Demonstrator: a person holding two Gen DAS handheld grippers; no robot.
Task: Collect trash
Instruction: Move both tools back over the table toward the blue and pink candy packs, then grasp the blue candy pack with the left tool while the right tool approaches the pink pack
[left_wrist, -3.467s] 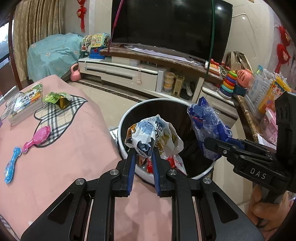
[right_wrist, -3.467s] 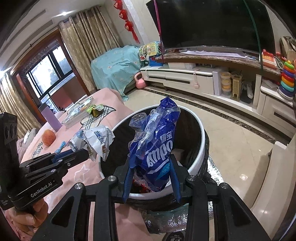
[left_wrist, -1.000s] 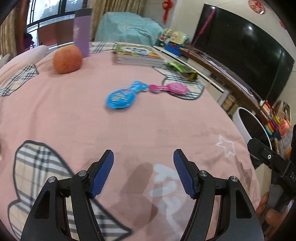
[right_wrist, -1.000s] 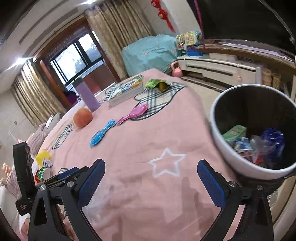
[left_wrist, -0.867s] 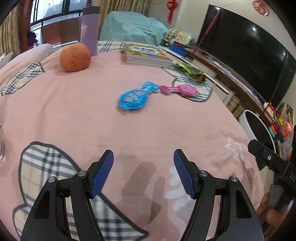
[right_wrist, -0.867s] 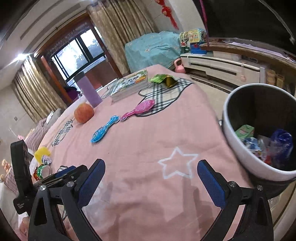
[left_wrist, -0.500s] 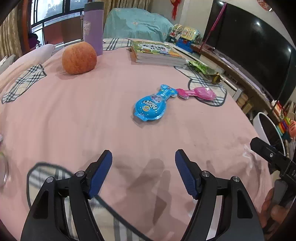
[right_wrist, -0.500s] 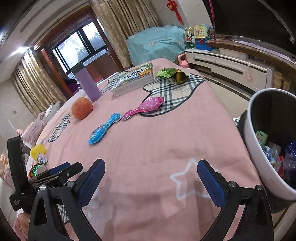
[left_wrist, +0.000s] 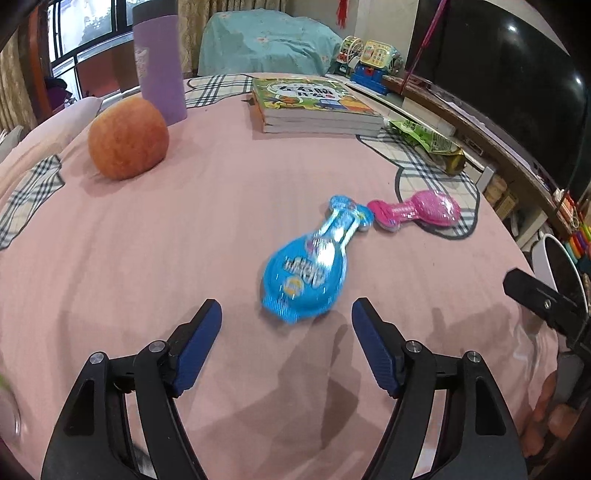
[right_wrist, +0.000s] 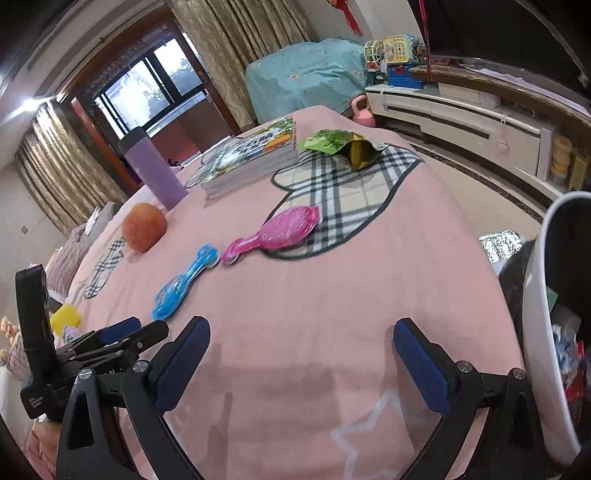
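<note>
Blue pads of the left gripper (left_wrist: 286, 317) stand wide apart and empty, and so do those of the right gripper (right_wrist: 299, 341), whereas a few seconds ago each was clamped on a crumpled bag held over the bin (right_wrist: 535, 332); both bags now lie inside it, so that drop is done and the hands have swung back over the pink cloth (left_wrist: 155, 236) to look for more. Just ahead of the left fingers, slightly toward the right one, lies the blue wrapper (left_wrist: 308, 269), closer than it was half a second ago, with the pink wrapper (left_wrist: 417, 211) touching its far end. Beyond them a green snack bag (right_wrist: 340, 144) rests beside the books (left_wrist: 314, 107). My reading is that the blue wrapper is the next pick, the apple (left_wrist: 127, 138) and purple flask (left_wrist: 159, 61) being no trash
</note>
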